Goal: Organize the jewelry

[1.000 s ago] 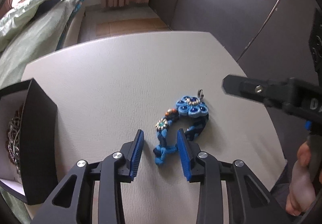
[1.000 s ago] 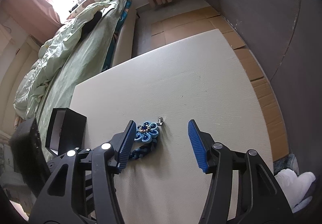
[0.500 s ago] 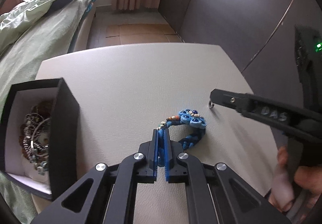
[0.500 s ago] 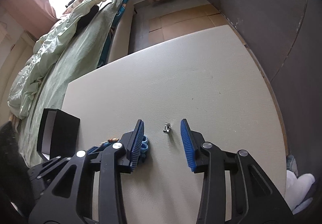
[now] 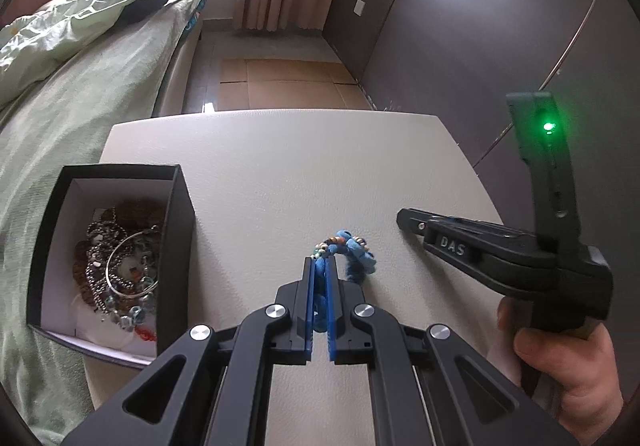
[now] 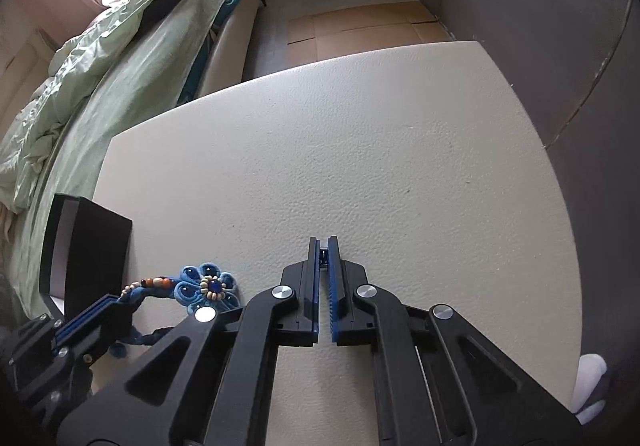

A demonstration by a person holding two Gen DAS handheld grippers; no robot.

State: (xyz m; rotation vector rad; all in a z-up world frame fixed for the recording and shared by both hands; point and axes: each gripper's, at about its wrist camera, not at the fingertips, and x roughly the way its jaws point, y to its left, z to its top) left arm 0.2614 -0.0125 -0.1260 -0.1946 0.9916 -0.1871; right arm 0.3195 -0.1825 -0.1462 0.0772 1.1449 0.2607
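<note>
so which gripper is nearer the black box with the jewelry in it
Left. The left gripper, shut on the blue bracelet, sits just beside the black box. The right gripper is farther across the table, beyond the bracelet.

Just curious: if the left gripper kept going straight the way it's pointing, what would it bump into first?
Probably the white tabletop just past the blue bracelet the left gripper holds; depth is hard to judge.

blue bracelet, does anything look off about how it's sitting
Nothing looks damaged. The blue bracelet is pinched at its cord end in the left gripper, so it hangs bunched with the flower end drooping toward the table. It is not yet in the black box.
</note>
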